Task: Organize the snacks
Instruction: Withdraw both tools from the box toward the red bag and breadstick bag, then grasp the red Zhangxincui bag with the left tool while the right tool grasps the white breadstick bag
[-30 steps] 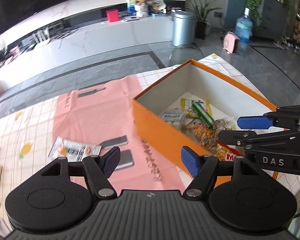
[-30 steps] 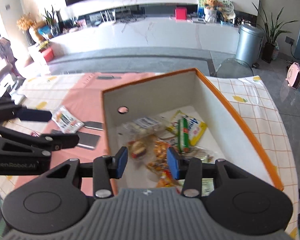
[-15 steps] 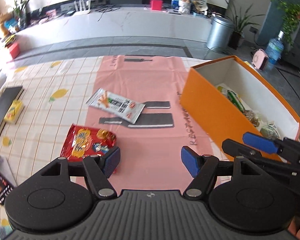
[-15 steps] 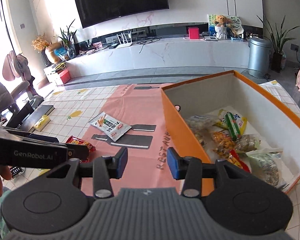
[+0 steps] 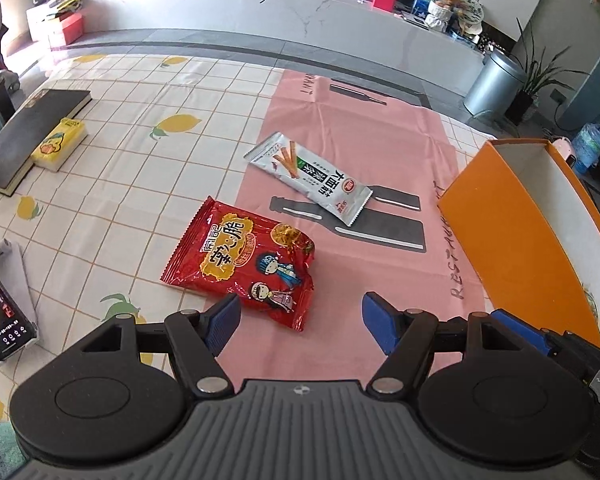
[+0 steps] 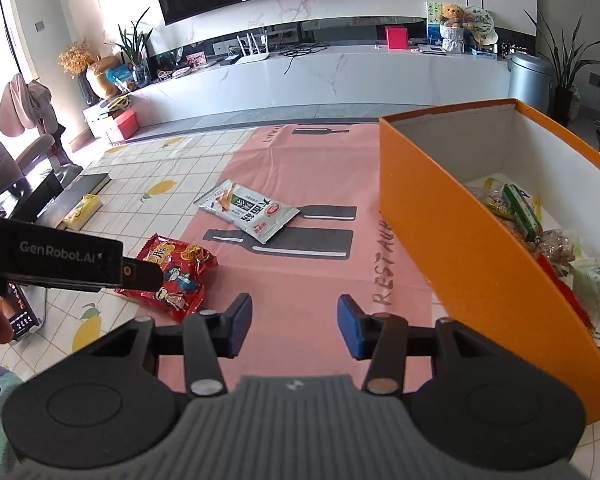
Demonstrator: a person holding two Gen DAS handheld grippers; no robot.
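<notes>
Two hand-held grippers are hovering over a cloth-covered surface (image 5: pixel 112 184) as a person is sorting snacks into an orange box (image 6: pixel 452 240) at the right. The left gripper (image 5: pixel 300 318) is hanging just above the near edge of a red snack bag (image 5: pixel 240 260), its fingers (image 5: pixel 224 320) standing wide apart with nothing between them, apparently lining up to straddle the bag. The right gripper (image 6: pixel 294 326) is pointing at the bare pink mat (image 6: pixel 300 280) beside the box, and its fingers have just been opening, part-way apart and empty, likely readying for a pick of its own. A white snack packet (image 5: pixel 308 178) is lying flat on the mat farther away, well apart from both tools. Inside the box, several packets (image 6: pixel 516 208) are already piling up against the far wall, which suggests the job is well along, with these two items still waiting outside. At the far left, a yellow pack (image 5: pixel 60 144) is resting against a dark book (image 5: pixel 32 128), seemingly out of play. The open box is sitting close to the mat, keeping each carry short.
</notes>
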